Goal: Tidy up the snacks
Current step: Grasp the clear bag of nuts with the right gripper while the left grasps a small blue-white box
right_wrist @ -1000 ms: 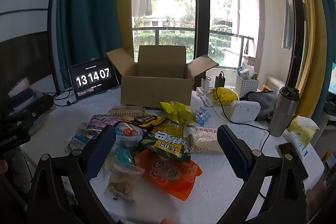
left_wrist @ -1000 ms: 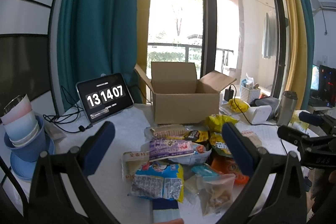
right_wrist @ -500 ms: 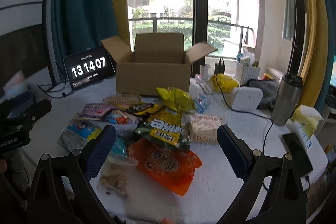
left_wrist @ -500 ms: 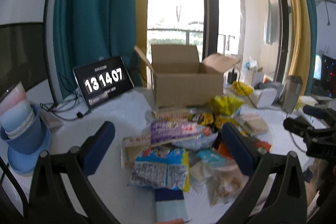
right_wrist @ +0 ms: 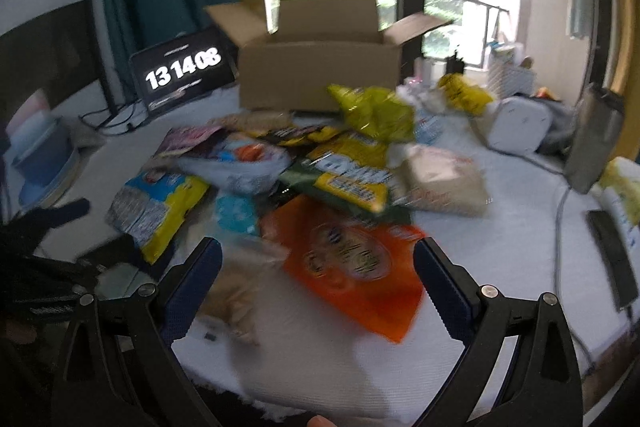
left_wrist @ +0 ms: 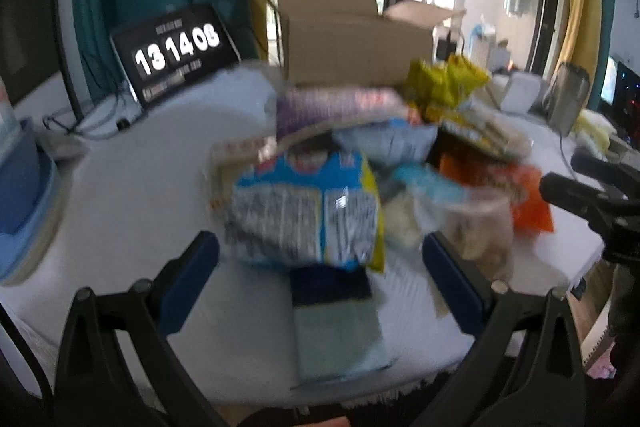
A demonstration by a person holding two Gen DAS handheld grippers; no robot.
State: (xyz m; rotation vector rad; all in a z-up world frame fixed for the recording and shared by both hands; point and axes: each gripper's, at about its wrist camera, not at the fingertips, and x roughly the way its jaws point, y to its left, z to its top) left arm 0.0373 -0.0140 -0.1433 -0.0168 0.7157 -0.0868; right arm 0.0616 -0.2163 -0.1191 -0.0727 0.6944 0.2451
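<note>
Over the tabletop (right_wrist: 500, 247), left gripper (left_wrist: 320, 267) gapes wide above the blue-and-yellow bag (left_wrist: 308, 211). Right gripper (right_wrist: 316, 267) spread too, orange bag (right_wrist: 352, 263) below.

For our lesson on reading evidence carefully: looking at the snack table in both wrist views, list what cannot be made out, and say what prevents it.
- Inside of the cardboard box: hidden by its front wall, both views.
- Print on the blue and yellow bag: motion blur, left wrist view.
- Pale clear bag: contents blurred, partly behind a tool finger, right wrist view.
- Small text under the clock digits on the tablet: too small and blurred.
- Stacked bowls: cut off by the left edge.
</note>
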